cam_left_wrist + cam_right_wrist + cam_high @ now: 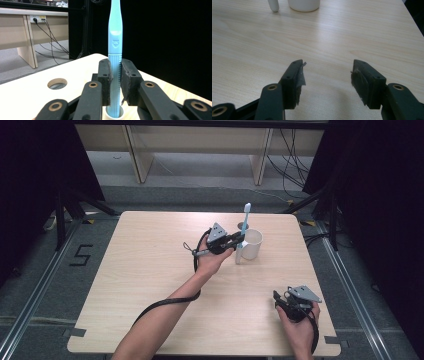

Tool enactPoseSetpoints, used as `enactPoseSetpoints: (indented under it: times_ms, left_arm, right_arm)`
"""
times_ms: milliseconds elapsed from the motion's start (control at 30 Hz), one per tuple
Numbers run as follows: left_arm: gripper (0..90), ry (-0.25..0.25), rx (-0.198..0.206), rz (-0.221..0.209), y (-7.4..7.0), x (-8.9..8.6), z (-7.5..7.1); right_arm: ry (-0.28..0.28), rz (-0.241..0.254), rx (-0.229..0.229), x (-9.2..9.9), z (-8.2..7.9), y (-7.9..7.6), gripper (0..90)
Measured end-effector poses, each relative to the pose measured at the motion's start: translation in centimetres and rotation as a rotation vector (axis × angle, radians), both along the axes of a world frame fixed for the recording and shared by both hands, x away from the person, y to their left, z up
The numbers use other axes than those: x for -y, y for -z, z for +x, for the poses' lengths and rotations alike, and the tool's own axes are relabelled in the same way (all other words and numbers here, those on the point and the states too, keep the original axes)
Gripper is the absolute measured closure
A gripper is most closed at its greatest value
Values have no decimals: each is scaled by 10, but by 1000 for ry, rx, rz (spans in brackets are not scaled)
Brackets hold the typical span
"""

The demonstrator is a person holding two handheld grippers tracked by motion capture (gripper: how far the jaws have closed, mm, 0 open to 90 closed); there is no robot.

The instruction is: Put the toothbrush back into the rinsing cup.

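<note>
Wooden table: left gripper clamps a light-blue toothbrush upright beside the white cup, right gripper idles wide open; a tilted grip could tip the cup.

The toothbrush is cut off by the top edge of the left gripper view, so its head is unseen there. Its lower end is hidden between the pads and inside the white holder, itself cut by the bottom edge. In the right gripper view, the mug beside that holder loses its upper part to the top edge.
</note>
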State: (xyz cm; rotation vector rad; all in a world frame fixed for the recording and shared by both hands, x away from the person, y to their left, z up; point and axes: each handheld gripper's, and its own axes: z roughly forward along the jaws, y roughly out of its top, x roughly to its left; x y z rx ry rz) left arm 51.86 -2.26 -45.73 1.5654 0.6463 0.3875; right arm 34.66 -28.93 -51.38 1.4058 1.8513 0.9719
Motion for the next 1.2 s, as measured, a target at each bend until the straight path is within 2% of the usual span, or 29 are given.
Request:
enactPoseSetpoints:
  times_ms: [200, 233, 300, 333, 400, 433, 467, 500, 1200]
  left_arm:
    - [782, -3, -2, 4, 2, -2, -1]
    - [782, -3, -1, 4, 2, -2, -1]
    - [782, -2, -1, 4, 2, -2, -1]
    - [782, -3, -1, 5, 2, -2, -1]
    - [782, -3, -1, 7, 3, -2, -1]
    - [782, -4, -2, 5, 4, -2, -2]
    - [782, -4, -2, 7, 4, -2, -2]
    - [782, -4, -2, 7, 5, -2, -2]
    - [781, -6, -4, 38, 13, -2, -4]
  right_arm:
    - [7, 12, -5, -1, 0, 0, 436]
    - [29, 25, -26, -3, -2, -1, 436]
    - [-1, -24, 8, 1, 0, 0, 436]
    - [-1, -27, 8, 1, 0, 0, 436]
    - [-3, -28, 8, 1, 0, -1, 436]
    - [16, 12, -20, -2, -1, 0, 436]
    - [-2, -24, 5, 1, 0, -1, 436]
    - [-2, -27, 9, 1, 1, 0, 436]
    - [-3, -25, 8, 1, 0, -1, 436]
